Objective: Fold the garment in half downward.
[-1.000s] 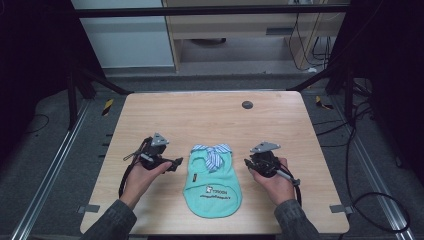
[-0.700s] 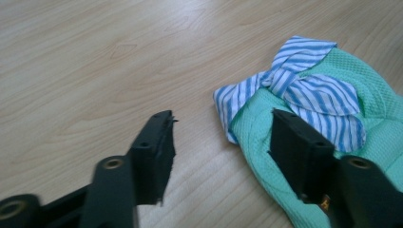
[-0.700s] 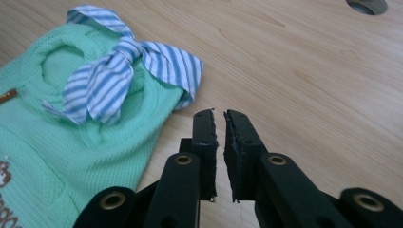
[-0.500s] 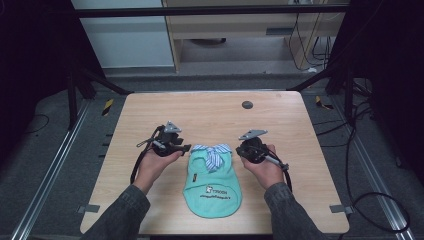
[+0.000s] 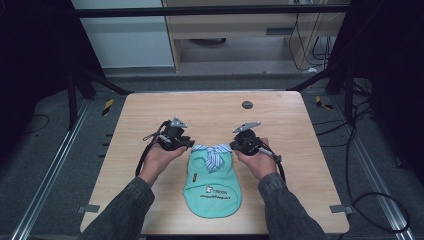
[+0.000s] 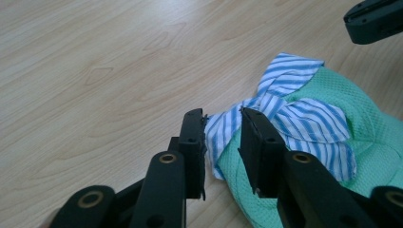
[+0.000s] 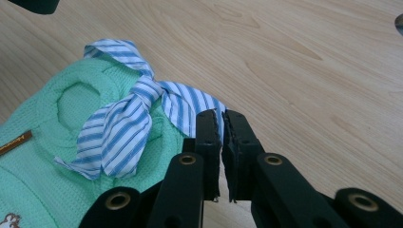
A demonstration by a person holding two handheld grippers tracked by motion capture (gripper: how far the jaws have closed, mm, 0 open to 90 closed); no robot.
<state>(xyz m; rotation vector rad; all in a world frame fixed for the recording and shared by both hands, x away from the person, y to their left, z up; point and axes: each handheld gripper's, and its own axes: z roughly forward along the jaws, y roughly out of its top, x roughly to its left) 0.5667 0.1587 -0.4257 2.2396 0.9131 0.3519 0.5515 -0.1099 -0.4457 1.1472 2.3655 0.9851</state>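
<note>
Left gripper (image 6: 223, 142): fingers (image 6: 192, 152) part-way closed, just been closing, a gap left between them; striped collar (image 6: 285, 114) of the green pet garment (image 6: 380, 137) lying in that gap, edge of the fabric against the inner face of one finger, the other finger set on the cloth; firm pinch not discernible. Held in the left hand (image 5: 160, 155), forearm entering from the bottom of the high view, gripper (image 5: 186, 144) angled inward toward the garment's near-left shoulder.

Right gripper (image 7: 221, 137): fingers (image 7: 240, 142) pressed nearly together, only a slit between, clamped on the corner of the striped collar (image 7: 142, 104) at the garment's right shoulder. Held in the right hand (image 5: 260, 159), gripper (image 5: 236, 144) pointed inward, mirror to the left one, grey three-cornered plate uppermost.

Green pet garment (image 5: 212, 182): flat on the worktop (image 5: 210, 110), near the front edge, centred between both hands; collar end away from the person, rounded hem toward the person; printed label low on the front.

Small dark round disc (image 5: 247, 104): on the worktop, well apart, toward the far edge.
</note>
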